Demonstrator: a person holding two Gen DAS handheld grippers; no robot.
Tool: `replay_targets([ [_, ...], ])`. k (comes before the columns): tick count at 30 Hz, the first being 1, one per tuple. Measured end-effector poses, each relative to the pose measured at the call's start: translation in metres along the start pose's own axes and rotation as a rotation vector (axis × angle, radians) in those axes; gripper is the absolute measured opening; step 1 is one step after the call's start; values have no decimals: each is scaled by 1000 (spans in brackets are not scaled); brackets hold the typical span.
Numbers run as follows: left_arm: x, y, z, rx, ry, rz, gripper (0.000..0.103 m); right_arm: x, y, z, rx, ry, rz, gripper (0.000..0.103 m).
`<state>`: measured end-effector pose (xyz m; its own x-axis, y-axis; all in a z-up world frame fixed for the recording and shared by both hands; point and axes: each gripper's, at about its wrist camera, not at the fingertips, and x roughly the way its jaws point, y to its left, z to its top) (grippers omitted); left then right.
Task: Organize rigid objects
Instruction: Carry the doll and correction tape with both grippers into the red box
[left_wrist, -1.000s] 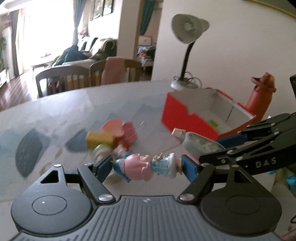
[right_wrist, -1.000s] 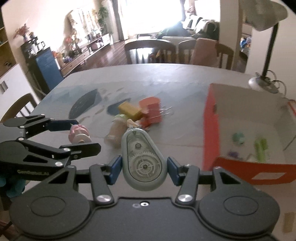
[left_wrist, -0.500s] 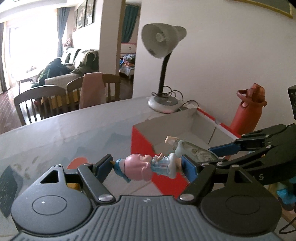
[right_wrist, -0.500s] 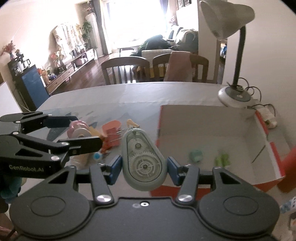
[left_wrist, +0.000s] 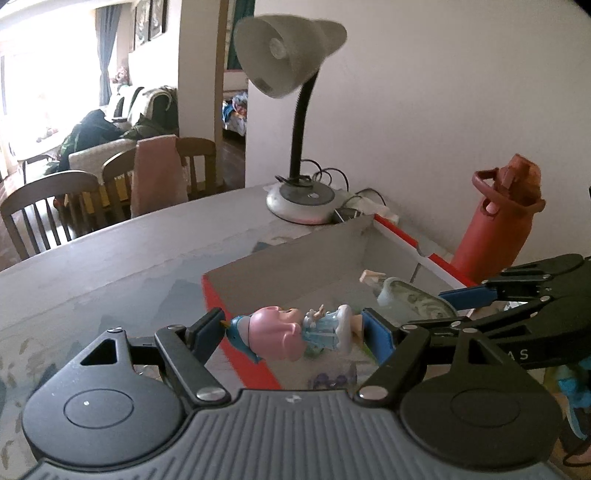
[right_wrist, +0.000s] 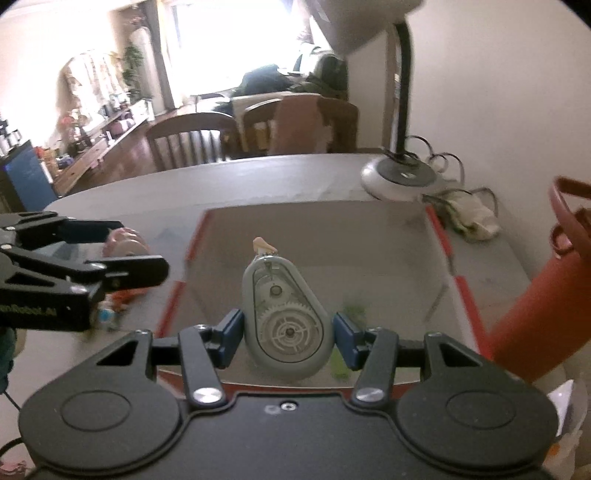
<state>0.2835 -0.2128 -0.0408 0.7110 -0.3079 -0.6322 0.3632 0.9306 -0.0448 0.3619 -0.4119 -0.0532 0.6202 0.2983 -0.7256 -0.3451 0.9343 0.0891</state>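
Both your grippers have swung from the toy pile to over the red-edged cardboard box (right_wrist: 452, 269). Your left gripper (left_wrist: 293, 330) clamps the pink-haired plastic doll (left_wrist: 291, 332), your right gripper (right_wrist: 288, 334) the grey teardrop correction-tape dispenser (right_wrist: 284, 325); neither is released, and toys remain on the table.

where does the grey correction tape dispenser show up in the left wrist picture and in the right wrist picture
Left wrist: the correction tape dispenser sits right of centre, over the red box, held by the right gripper.
Right wrist: the dispenser is at centre, low, clamped between the blue pads.
Shared landmark: the desk lamp base beyond the box.
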Motion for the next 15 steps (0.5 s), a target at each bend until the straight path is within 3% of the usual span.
replay_targets([
  [15, 104, -23, 34, 28, 161, 32, 80, 35, -45, 3, -21, 62, -58, 52],
])
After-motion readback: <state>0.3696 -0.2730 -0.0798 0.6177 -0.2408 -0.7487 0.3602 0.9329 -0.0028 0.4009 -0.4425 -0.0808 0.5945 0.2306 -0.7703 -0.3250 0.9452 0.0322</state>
